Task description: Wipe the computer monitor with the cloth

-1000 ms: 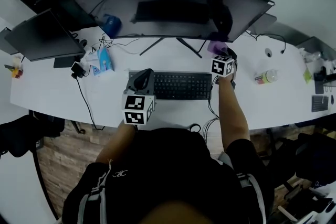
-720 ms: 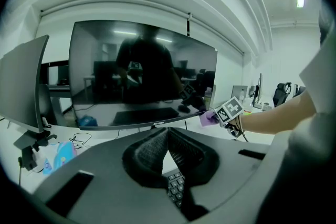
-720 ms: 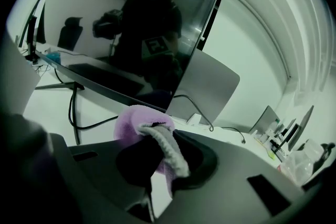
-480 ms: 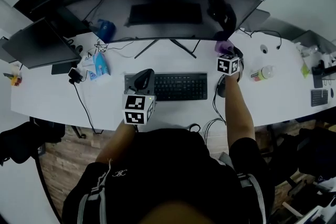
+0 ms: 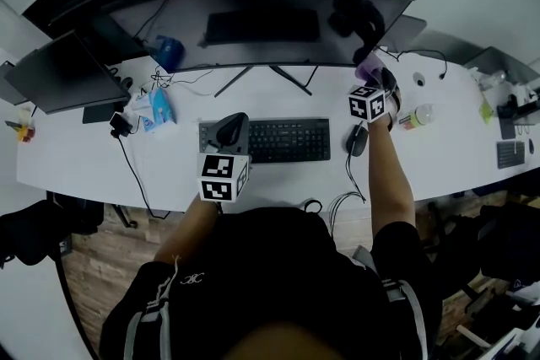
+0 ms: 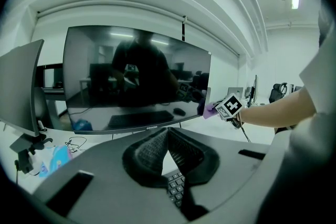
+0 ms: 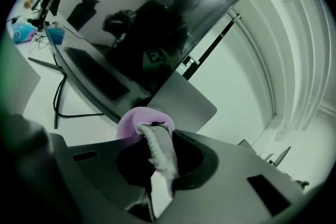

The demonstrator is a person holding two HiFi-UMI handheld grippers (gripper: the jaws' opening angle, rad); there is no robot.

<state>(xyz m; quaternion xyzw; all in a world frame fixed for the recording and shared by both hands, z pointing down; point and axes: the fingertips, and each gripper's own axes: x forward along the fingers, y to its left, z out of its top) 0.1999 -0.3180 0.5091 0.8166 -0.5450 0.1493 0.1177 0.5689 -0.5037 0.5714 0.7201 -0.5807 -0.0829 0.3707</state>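
The wide curved monitor [image 5: 261, 21] stands dark at the back of the white desk [image 5: 76, 156]. My right gripper [image 5: 372, 77] is up at the screen's lower right corner, shut on a purple cloth [image 5: 368, 66]. In the right gripper view the cloth [image 7: 137, 119] bulges out past the jaws, right beside the monitor's bottom edge [image 7: 89, 94]. My left gripper [image 5: 234, 121] hovers low over the left end of the keyboard [image 5: 270, 139], shut with nothing in it. In the left gripper view its tips [image 6: 168, 131] meet below the screen [image 6: 136, 81], and the cloth [image 6: 209, 110] shows at the screen's right edge.
A mouse [image 5: 355, 139] lies right of the keyboard. A second dark monitor [image 5: 59, 67] stands at the left, with a blue tissue pack [image 5: 160, 104], cables and a blue object [image 5: 169, 48] nearby. A bottle [image 5: 419, 115] lies to the right. The monitor's stand legs [image 5: 270, 76] spread behind the keyboard.
My right gripper has moved up and to the right with the cloth, toward the monitor's lower right corner, uncovering the mouse. The left gripper has stayed put.
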